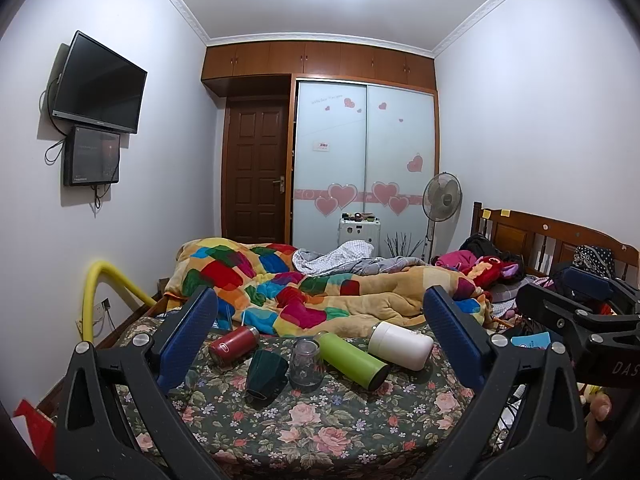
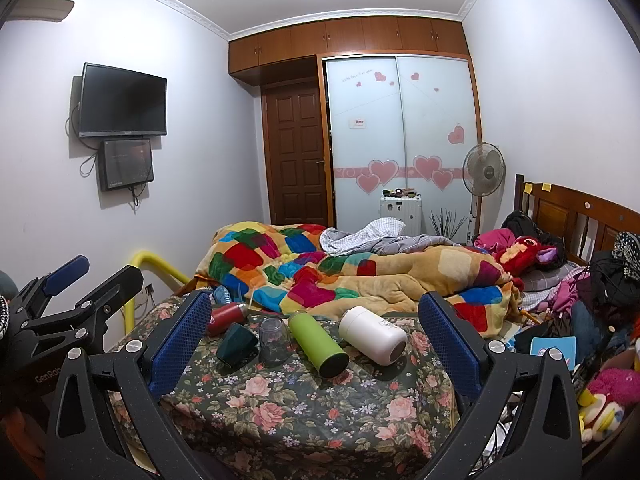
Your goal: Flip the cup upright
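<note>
A dark green cup (image 1: 266, 372) lies on its side on the floral bedspread (image 1: 320, 432), mouth toward me. A clear glass cup (image 1: 306, 364) stands upside down right of it. In the right wrist view the green cup (image 2: 237, 345) and glass cup (image 2: 274, 339) sit left of centre. A red flask (image 1: 234, 345), a green flask (image 1: 354, 360) and a white flask (image 1: 400, 345) lie on their sides around them. My left gripper (image 1: 320, 344) is open and empty, held back from the cups. My right gripper (image 2: 316, 340) is open and empty too, also short of them.
A patchwork blanket (image 1: 320, 296) is heaped just behind the cups. Clothes, a plush toy (image 2: 524, 254) and a wooden headboard (image 2: 580, 208) crowd the right. A yellow rail (image 1: 96, 292) stands at the bed's left edge. The right gripper shows at the left view's right edge (image 1: 576, 312).
</note>
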The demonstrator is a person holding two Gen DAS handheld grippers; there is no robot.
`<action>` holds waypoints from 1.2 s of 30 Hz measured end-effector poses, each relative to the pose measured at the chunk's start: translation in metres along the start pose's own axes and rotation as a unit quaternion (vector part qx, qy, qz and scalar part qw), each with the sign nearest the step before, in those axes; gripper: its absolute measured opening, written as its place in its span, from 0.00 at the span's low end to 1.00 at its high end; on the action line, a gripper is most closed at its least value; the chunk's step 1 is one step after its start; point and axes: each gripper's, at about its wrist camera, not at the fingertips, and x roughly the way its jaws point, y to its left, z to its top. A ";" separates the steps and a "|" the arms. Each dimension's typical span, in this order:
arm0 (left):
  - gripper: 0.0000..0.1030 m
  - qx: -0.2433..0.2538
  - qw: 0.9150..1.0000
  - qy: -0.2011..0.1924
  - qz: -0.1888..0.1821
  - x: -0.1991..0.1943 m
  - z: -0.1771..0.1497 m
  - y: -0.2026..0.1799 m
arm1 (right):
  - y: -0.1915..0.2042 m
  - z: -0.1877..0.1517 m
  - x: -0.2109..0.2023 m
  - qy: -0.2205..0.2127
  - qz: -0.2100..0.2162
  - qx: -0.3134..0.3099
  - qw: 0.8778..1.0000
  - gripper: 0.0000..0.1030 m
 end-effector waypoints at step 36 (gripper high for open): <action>1.00 -0.004 0.986 0.161 0.036 0.126 -0.070 0.048 | 0.000 -0.031 0.082 0.106 -0.011 -0.013 0.994 1.00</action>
